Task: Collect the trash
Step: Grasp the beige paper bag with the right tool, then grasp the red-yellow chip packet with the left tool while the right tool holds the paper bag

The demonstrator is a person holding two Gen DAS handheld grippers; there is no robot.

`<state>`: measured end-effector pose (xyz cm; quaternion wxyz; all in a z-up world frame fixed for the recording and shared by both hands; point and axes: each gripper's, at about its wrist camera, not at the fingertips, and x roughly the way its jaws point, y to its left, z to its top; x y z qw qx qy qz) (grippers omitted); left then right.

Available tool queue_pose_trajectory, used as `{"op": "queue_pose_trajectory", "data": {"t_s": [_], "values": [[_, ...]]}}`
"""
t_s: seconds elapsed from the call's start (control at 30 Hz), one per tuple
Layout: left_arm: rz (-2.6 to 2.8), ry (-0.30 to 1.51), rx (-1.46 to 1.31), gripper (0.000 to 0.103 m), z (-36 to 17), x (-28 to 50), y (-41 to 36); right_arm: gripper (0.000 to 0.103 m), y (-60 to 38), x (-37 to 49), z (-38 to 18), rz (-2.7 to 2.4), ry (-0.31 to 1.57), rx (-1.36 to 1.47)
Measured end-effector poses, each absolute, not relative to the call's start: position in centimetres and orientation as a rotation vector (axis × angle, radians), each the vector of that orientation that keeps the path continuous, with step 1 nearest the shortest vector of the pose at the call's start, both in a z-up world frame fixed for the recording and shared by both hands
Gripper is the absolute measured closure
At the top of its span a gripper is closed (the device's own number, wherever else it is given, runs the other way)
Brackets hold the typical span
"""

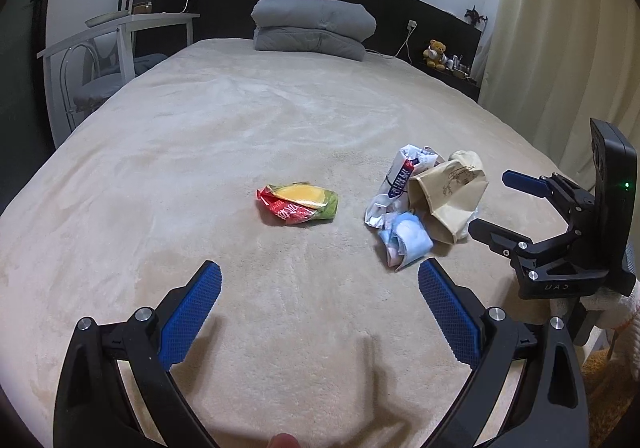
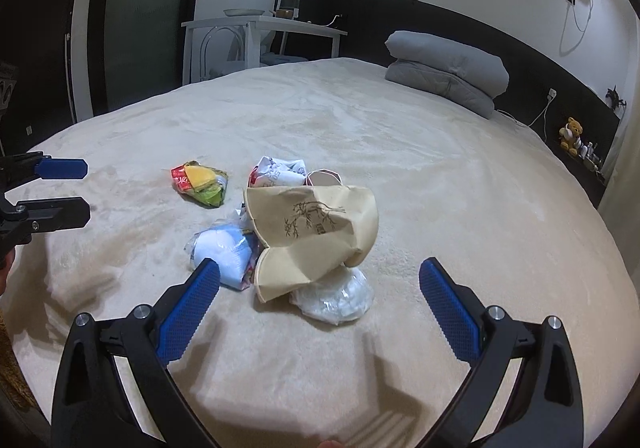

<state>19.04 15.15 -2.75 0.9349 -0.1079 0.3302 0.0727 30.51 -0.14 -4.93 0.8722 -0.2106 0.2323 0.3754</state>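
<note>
Crumpled paper bag (image 2: 316,232) lies just ahead of the right hand-held gripper (image 2: 320,272), its jaws spread wide.

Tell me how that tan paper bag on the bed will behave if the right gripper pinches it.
The tan paper bag looks creased and partly collapsed, so it will probably crumple rather than hold its shape. It appears empty and light. It leans on the clear plastic wrapper, so lifting it may shift that. The right gripper is open before it.

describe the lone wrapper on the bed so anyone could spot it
On the beige bed, look left of the trash heap topped by a tan paper bag. The crumpled snack wrapper lies alone, the only red, yellow and green piece.
</note>
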Motion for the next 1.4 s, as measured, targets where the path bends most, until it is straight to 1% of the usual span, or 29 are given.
{"op": "queue_pose_trajectory", "data": {"t_s": [0.23,0.4,0.47,0.5,0.53,0.57,0.83,1.07,1.4], "values": [[0.14,0.709,-0.227,0.006,-3.6,19.7,15.2,0.004,2.5,32.2,-5.6,0.755,0.492,-0.476],[0.162,0.694,-0.231,0.006,-3.5,19.5,15.4,0.005,3.6,33.6,-6.1,0.735,0.522,-0.476],[0.164,0.695,-0.238,0.006,-3.5,19.5,15.4,0.01,3.9,34.0,-6.3,0.723,0.53,-0.477],[0.164,0.695,-0.237,0.006,-3.5,19.5,15.4,0.016,4.0,34.1,-6.4,0.725,0.538,-0.479],[0.164,0.695,-0.235,0.006,-3.5,19.5,15.3,0.025,4.1,34.2,-6.4,0.725,0.544,-0.479],[0.163,0.695,-0.234,0.006,-3.5,19.5,15.3,0.027,4.1,34.3,-6.5,0.724,0.547,-0.479],[0.168,0.694,-0.239,0.006,-3.3,19.3,15.6,0.028,3.0,33.5,-6.1,0.739,0.537,-0.475],[0.174,0.682,-0.239,0.006,-3.3,19.9,15.6,0.028,1.1,32.5,-4.4,0.734,0.505,-0.426],[0.186,0.695,-0.233,0.006,-3.9,22.8,15.9,0.028,-2.0,31.7,-2.1,0.738,0.494,-0.34]]}}
